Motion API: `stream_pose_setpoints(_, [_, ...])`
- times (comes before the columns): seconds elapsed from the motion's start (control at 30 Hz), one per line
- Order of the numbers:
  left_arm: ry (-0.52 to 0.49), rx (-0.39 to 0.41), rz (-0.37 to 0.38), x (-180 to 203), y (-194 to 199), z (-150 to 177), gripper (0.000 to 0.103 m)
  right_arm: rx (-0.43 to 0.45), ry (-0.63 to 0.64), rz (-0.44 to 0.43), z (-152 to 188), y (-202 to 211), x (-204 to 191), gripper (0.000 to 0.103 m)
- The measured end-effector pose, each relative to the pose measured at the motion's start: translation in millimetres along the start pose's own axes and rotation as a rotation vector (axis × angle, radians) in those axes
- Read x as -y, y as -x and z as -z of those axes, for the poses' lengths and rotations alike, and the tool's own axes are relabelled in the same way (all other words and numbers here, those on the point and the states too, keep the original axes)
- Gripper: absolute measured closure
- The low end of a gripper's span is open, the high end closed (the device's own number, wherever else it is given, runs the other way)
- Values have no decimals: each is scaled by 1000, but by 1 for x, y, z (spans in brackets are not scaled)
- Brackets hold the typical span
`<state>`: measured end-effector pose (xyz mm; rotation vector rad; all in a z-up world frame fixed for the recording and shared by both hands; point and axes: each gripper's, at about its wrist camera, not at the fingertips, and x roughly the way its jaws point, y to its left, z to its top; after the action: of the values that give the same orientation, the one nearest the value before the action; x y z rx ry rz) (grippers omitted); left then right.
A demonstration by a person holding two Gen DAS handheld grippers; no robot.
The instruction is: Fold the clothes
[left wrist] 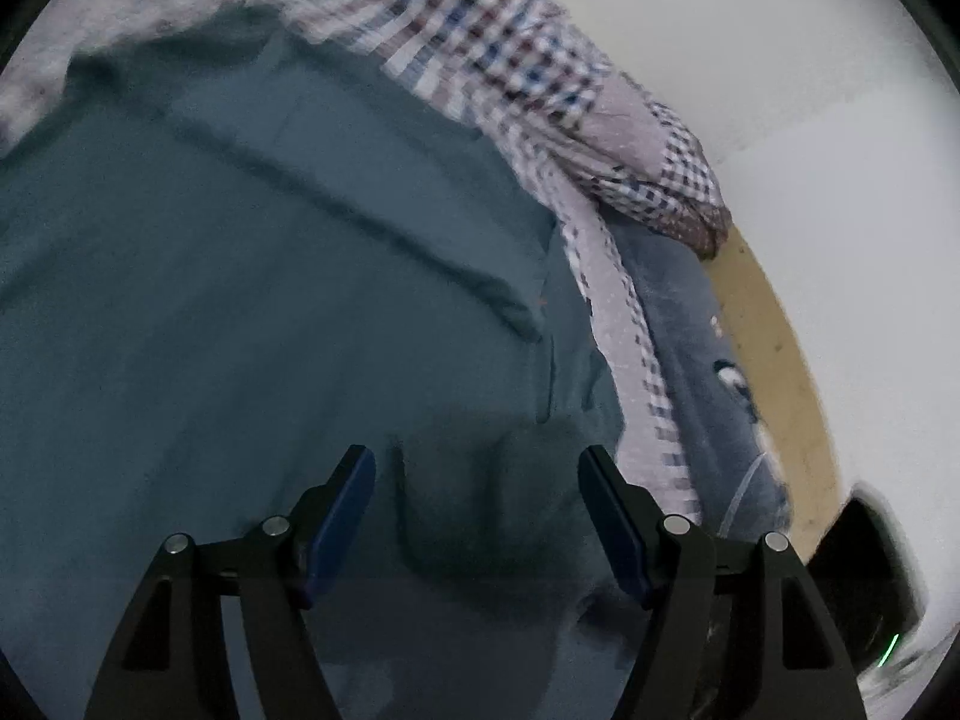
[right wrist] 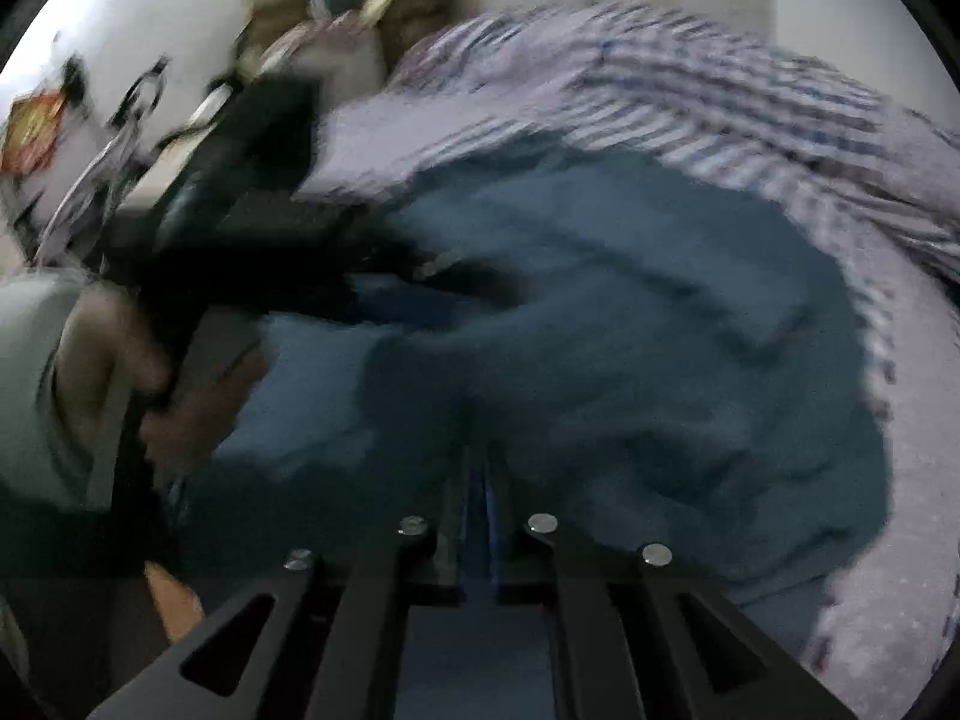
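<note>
A bed covered by a checked, pale lilac sheet (left wrist: pixel 624 354) carries a crumpled teal cotton garment (left wrist: pixel 270 300). The left gripper (left wrist: pixel 477 468) is held spread directly above the garment's nearer edge; the right gripper (right wrist: pixel 478 474) is pressed together, pinching its fabric.

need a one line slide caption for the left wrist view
Open left claw poised over a teal garment, with checked fabric bunched along its far edge.

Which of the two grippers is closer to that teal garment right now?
Right. The right gripper is shut on the teal garment, pinching its fabric. The left gripper is open, its fingers over the cloth but not gripping it.
</note>
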<state>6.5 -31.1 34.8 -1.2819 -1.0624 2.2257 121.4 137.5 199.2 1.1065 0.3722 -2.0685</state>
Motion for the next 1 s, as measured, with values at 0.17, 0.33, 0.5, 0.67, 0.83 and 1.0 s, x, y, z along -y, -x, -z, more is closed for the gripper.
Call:
stream_pose_setpoints(0.17, [198,-35,99,-38,7,-4,29,-40,2,-25,16,-1,-24,62])
stream_pose_setpoints(0.33, [193,-51,101,-41,15,-4,29,15,-35,61,15,4,-25,50])
stream_pose_setpoints(0.5, [182,-100,125,-36,13,2,29,8,-33,158,9,-21,-27,50])
stream_pose_setpoints(0.67, [168,-160,141,-31,8,11,29,-6,-75,100,1,-41,-20,87])
stream_pose_setpoints(0.83, [139,-185,139,-25,3,18,29,100,-119,64,-11,-16,-19,98])
stream_pose_setpoints(1.0, [131,-211,185,-15,-9,21,36,147,-86,22,-20,-6,-30,98])
